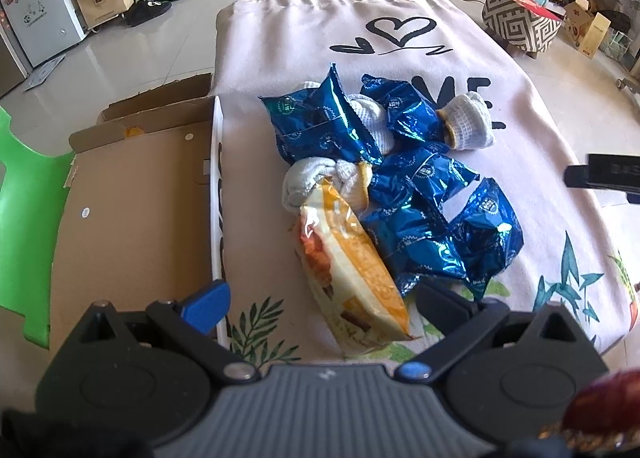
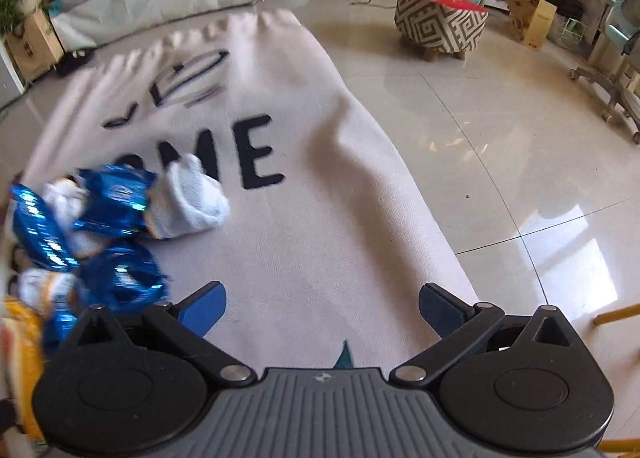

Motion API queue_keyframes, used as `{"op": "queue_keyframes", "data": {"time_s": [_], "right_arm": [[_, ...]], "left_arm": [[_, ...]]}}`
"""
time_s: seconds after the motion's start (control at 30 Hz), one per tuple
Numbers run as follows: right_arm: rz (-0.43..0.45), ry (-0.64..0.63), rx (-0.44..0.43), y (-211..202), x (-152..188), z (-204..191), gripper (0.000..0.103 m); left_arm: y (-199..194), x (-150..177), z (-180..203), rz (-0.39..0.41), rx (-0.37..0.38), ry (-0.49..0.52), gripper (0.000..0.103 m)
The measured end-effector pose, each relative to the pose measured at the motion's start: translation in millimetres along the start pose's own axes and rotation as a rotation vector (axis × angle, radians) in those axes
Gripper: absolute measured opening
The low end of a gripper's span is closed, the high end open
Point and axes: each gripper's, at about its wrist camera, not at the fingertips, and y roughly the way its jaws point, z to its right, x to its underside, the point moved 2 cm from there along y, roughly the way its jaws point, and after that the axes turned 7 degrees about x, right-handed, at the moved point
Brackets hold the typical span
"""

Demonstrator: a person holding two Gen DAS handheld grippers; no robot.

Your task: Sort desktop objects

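Presently both tongs stand spread wide and empty. The left tongs (image 1: 322, 300) hang low over the cloth-covered desk (image 1: 280, 42), with the near end of the orange-and-cream snack packet (image 1: 352, 270) lying between their fingers, closer to the right-hand one. That packet's long axis runs from the tongs forward and slightly leftward, its far end resting against a rolled white sock (image 1: 316, 182). Beyond and to the right sits a heap of blue foil packets (image 1: 436, 226) with further white socks (image 1: 468, 122) mixed in.

An open cardboard box (image 1: 132, 202) lies flat to the left of the pile, its white edge just beside the left fingers.

The right tongs (image 2: 322, 308) hover over bare cloth, with the heap off to their left; the picture there is blurred. Judgement: the left tongs are plainly the nearer to the snack packet and already straddle it across its narrow width, so a closing grip there appears the likely next step. No sorting is yet evident.
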Motion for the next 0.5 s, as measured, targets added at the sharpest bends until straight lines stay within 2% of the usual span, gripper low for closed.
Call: {"op": "queue_keyframes", "data": {"time_s": [0.2,0.3,0.5], "right_arm": [[-0.035,0.075,-0.088,-32,21,-5,0.103],[-0.056,0.083,-0.094,-39,36,-10,0.103],[-0.058,0.022,-0.06,-55,68,-29,0.103]], "left_arm": [[1,1,-1,0.009,-0.007,-0.006,0.103],[-1,4,-1,0.023,-0.002,-0.007,0.103],[-7,15,-8,0.039,0.015,-0.03,0.103]]}}
